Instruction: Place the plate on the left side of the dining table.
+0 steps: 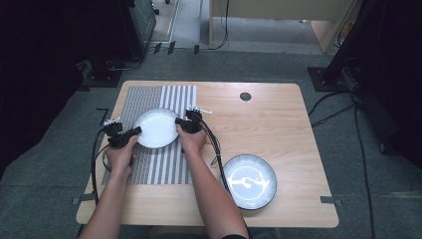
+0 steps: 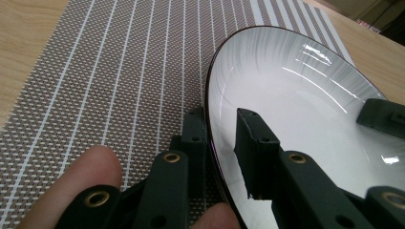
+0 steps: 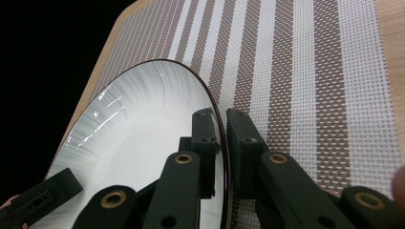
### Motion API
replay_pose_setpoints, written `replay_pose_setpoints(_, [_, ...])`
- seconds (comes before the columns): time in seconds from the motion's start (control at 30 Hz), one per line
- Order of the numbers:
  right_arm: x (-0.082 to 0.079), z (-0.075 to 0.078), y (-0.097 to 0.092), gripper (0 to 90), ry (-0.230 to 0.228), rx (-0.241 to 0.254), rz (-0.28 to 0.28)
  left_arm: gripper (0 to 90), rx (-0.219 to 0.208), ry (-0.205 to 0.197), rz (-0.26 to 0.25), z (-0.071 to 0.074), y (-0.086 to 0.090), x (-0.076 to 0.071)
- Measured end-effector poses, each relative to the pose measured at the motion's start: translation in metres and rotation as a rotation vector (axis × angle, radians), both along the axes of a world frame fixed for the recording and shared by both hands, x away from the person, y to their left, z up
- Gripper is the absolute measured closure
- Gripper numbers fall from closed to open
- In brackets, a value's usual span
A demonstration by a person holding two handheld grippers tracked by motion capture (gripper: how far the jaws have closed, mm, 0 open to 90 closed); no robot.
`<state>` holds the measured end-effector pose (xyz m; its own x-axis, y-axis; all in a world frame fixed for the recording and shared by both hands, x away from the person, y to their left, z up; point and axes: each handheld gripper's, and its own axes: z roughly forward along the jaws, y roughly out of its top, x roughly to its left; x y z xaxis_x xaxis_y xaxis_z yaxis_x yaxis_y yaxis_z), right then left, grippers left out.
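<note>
White plate (image 1: 157,128) sits on the striped placemat (image 1: 152,167) toward the mat's far half, and both tongs are on it — left gripper (image 1: 135,131) at the plate's left rim, right gripper (image 1: 178,121) at its right rim. The left gripper view shows its jaws straddling the dark-edged rim, one under, one over, with a visible gap on the upper side, so whether it has closed on the plate cannot be told. The right gripper view shows jaws narrowed tight onto the rim, gripping it. From above comes what the close views miss: a second, dark-rimmed plate (image 1: 249,180) right of the mat near the table's (image 1: 278,124) front edge. No readable writing anywhere.
</note>
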<state>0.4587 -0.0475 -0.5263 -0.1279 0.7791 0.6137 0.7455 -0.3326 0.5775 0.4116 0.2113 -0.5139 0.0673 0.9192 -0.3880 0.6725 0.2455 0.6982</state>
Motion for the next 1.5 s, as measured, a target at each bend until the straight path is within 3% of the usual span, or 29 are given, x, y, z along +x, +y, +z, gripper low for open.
replay_pose_setpoints(0.23, [-0.001,-0.001,0.001,81.8,-0.005,0.002,-0.007,71.6,-0.008,-0.003,-0.01,0.0,0.001,0.0])
replay_pose_setpoints(0.47, [-0.003,-0.002,0.003,79.4,0.022,0.02,-0.019,72.0,0.001,-0.007,-0.017,0.0,0.002,0.0])
replay_pose_setpoints(0.63, [-0.003,-0.004,0.005,78.2,0.005,0.013,-0.021,71.1,-0.006,-0.002,-0.027,0.0,0.003,0.001])
replay_pose_setpoints(0.73, [-0.002,-0.003,0.003,74.4,0.028,0.048,-0.024,69.6,-0.003,0.002,-0.031,-0.001,0.002,0.001])
replay_pose_setpoints(0.87, [0.004,0.001,-0.002,62.2,0.098,0.129,-0.007,64.7,-0.026,0.013,-0.033,-0.001,0.004,0.002])
replay_pose_setpoints(1.0, [0.006,0.003,-0.009,52.0,0.069,0.101,-0.014,55.2,-0.038,0.014,-0.011,0.001,0.008,0.0])
replay_pose_setpoints(1.07, [0.007,0.005,-0.011,49.4,0.061,0.083,-0.003,52.2,-0.016,0.019,-0.001,0.002,0.008,-0.001])
replay_pose_setpoints(1.2, [0.005,0.011,-0.012,41.5,0.007,-0.087,0.018,37.3,0.018,0.021,0.011,0.005,0.007,-0.006])
replay_pose_setpoints(1.27, [0.005,0.014,-0.012,42.1,0.005,-0.151,0.025,31.2,0.043,0.023,0.011,0.006,0.007,-0.008])
replay_pose_setpoints(1.4, [0.005,0.018,-0.014,38.0,0.026,-0.189,0.059,24.8,0.07,0.016,0.025,0.011,0.007,-0.015])
replay_pose_setpoints(1.5, [0.004,0.023,-0.014,30.7,0.017,-0.21,0.095,22.5,0.086,0.008,0.013,0.013,0.005,-0.021])
